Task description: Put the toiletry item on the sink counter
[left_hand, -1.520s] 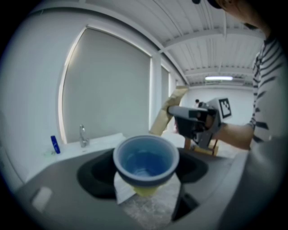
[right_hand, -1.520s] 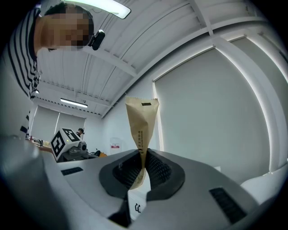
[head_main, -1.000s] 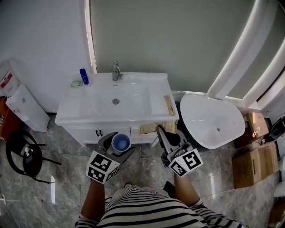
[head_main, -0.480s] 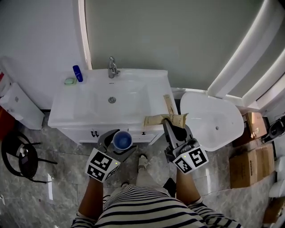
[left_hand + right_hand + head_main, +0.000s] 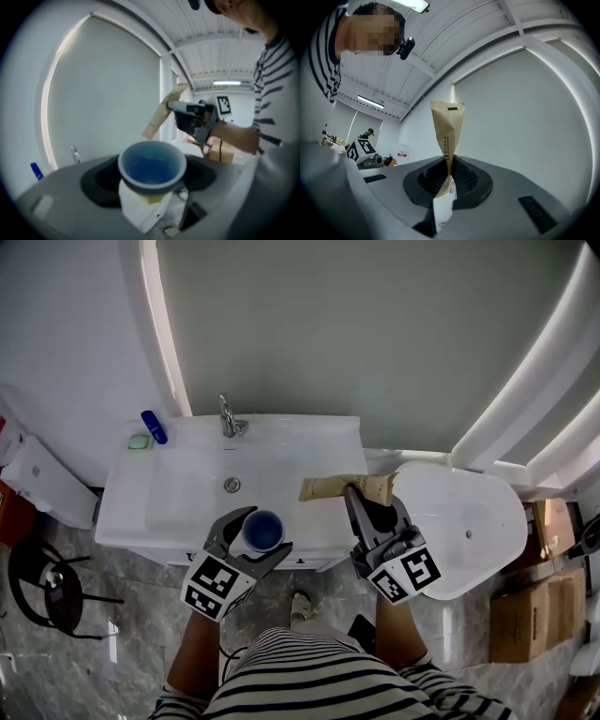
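Above the sink counter point(image 5: 323, 442), right gripper point(image 5: 355, 495) pinches tan packet point(image 5: 324, 488); it points leftward.

Cup point(image 5: 263, 530) over counter point(image 5: 127, 514) front edge; tube point(image 5: 342, 487) at its right end; toilet point(image 5: 464, 521) farther right

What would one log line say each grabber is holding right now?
left gripper: shut on blue cup | right gripper: shut on brown paper packet | sink counter: neither item set down

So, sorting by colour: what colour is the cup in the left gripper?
Blue cup, clearest in the left gripper view.
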